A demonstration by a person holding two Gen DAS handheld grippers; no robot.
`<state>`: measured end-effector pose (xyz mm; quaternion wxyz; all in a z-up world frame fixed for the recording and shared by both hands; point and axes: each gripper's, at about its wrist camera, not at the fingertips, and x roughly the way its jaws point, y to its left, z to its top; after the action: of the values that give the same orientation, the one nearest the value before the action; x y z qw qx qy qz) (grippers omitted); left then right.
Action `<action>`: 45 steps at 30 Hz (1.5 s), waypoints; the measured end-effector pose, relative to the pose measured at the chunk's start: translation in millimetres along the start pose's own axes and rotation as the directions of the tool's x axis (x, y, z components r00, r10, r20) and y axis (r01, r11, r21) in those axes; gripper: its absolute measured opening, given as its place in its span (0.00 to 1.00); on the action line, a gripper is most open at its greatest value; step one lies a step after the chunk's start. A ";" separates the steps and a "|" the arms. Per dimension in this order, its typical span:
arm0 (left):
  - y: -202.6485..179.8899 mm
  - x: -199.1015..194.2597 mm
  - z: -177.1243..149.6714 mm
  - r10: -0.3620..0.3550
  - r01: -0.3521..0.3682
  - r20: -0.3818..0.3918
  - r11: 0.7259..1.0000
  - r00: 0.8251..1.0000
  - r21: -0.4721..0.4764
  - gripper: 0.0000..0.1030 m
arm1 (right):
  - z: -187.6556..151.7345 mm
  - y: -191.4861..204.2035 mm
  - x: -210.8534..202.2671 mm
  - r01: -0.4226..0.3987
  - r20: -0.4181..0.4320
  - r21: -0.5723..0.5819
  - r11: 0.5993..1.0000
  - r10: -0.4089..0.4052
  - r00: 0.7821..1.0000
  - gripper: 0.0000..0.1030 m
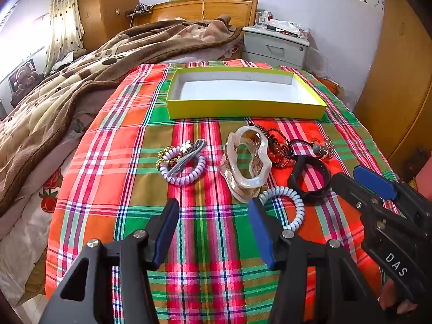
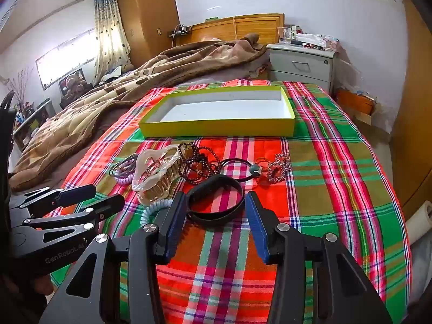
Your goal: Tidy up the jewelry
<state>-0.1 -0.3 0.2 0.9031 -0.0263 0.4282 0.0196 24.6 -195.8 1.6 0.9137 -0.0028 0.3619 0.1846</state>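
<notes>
so the black band point(image 2: 216, 202) lies on the plaid cloth point(image 2: 337, 178), near my right gripper point(image 2: 216, 210), whose jaws are open around it and not yet pressing. my left gripper point(image 1: 213, 216) is open too, holding nothing. i think the first pick is in hand: close, lift, carry to the empty yellow box point(image 2: 216, 129).

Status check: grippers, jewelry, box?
Left gripper and right gripper open, empty. Black band ahead of right gripper. Yellow box empty. Hair claw amid the pile.

black band point(image 2: 216, 202) partly behind right tongs point(image 2: 216, 216), beaded strands point(image 2: 198, 166) too tangled to separate
</notes>
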 end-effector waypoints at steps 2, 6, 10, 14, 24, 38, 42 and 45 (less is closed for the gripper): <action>-1.0 -0.5 -0.2 0.005 -0.005 0.002 1.000 1.000 0.006 0.53 | 0.3 -0.6 0.2 -0.001 -0.001 0.001 1.000 0.001 1.000 0.44; -5.6 0.8 1.1 0.011 -0.011 -0.006 1.000 1.000 0.001 0.53 | 1.3 -0.8 -0.7 0.007 0.002 0.001 1.000 -0.007 1.000 0.44; -7.9 -1.2 0.7 0.003 -0.003 0.003 1.000 1.000 -0.011 0.53 | 1.2 -7.3 2.7 0.021 0.005 0.012 1.000 -0.021 1.000 0.44; 0.3 -0.7 0.5 -0.005 0.005 0.009 1.000 1.000 -0.007 0.53 | 4.2 -8.7 -2.0 0.041 0.009 0.027 0.999 -0.041 0.999 0.44; -0.4 -6.4 1.0 0.005 -0.005 0.018 1.000 1.000 -0.004 0.53 | 5.0 -5.9 -3.2 0.047 0.005 0.019 0.999 -0.047 0.999 0.44; -0.3 -9.5 0.7 0.020 -0.020 0.026 1.000 0.999 -0.002 0.53 | 6.1 -4.2 -3.7 0.059 0.006 0.016 0.998 -0.060 0.998 0.44; -1.4 -9.2 1.4 0.018 -0.018 0.025 1.000 1.000 0.001 0.53 | 6.3 -4.3 -4.1 0.060 0.005 0.017 0.998 -0.060 0.998 0.44; -0.9 -8.7 0.3 0.015 -0.015 0.021 1.000 1.000 0.000 0.53 | 6.5 -4.0 -4.1 0.061 0.006 0.017 0.998 -0.061 0.998 0.44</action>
<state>-5.4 -1.3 7.2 0.9073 -0.0229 0.4191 0.0265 27.5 -200.1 8.6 0.9201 -0.0056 0.3602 0.1538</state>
